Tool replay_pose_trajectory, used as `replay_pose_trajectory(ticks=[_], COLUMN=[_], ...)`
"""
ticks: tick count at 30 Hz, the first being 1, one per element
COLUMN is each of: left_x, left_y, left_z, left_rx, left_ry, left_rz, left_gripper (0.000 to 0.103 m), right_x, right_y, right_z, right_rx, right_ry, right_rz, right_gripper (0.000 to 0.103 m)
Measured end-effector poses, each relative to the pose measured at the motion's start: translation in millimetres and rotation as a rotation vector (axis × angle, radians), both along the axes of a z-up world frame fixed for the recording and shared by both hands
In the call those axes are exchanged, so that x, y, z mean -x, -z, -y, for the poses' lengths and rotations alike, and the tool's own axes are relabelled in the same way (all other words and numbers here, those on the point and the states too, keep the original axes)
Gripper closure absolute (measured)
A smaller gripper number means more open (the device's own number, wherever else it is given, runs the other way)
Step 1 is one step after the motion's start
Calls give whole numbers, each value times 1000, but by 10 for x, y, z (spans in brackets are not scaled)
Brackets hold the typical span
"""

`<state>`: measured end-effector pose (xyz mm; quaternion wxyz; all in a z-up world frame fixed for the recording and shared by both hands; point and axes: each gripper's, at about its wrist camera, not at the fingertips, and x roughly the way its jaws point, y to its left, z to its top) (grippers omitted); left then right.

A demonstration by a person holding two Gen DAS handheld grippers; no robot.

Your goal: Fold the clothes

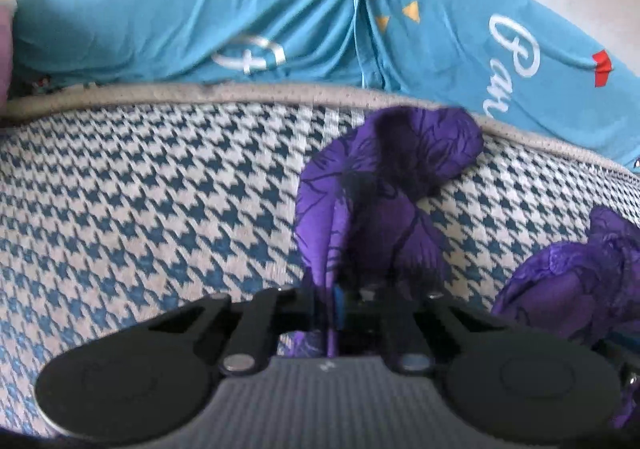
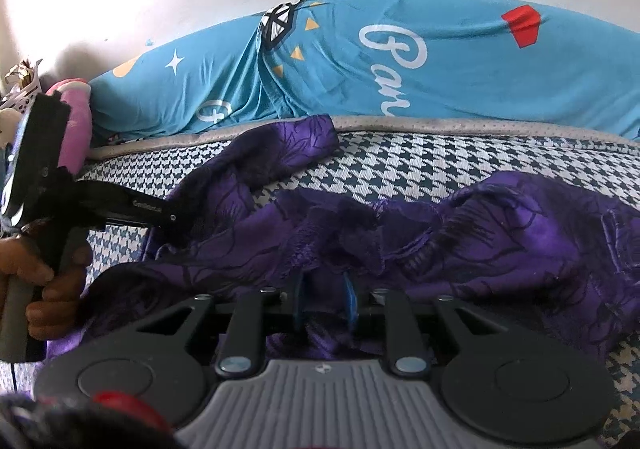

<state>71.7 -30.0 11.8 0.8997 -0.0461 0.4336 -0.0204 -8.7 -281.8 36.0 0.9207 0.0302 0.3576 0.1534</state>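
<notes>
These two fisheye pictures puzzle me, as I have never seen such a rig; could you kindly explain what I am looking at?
No robot is here: a person holds a two-finger gripper in each hand, and each gripper carries a camera looking forward along its fingers. One picture comes from the left gripper, the other from the right gripper. The black and grey shapes along the bottom are each tool's own body. Both grippers are shut on the purple patterned garment, which lies crumpled on a houndstooth mattress. Behind it lies a blue printed sheet. At the left edge of the right camera's picture you see the person's hand holding the other tool.
</notes>
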Motion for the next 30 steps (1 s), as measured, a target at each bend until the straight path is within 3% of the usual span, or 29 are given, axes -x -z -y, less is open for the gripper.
replay_pose_trajectory(ticks=[8, 19, 26, 30], left_x=[121, 323, 380, 332], left_y=[-473, -1004, -1002, -855], left_z=[-291, -1133, -1559, -1762], left_rx=[-81, -119, -128, -85], left_ry=[-201, -497, -539, -536], left_rz=[175, 313, 272, 149], left_gripper=[97, 97, 97, 87], right_x=[-12, -3, -13, -75], right_y=[-98, -137, -58, 84], right_z=[46, -111, -347, -457], right_rx=[-19, -50, -28, 2], right_ry=[41, -12, -101, -136], right_rz=[46, 67, 5, -99], right_gripper=[82, 81, 81, 78])
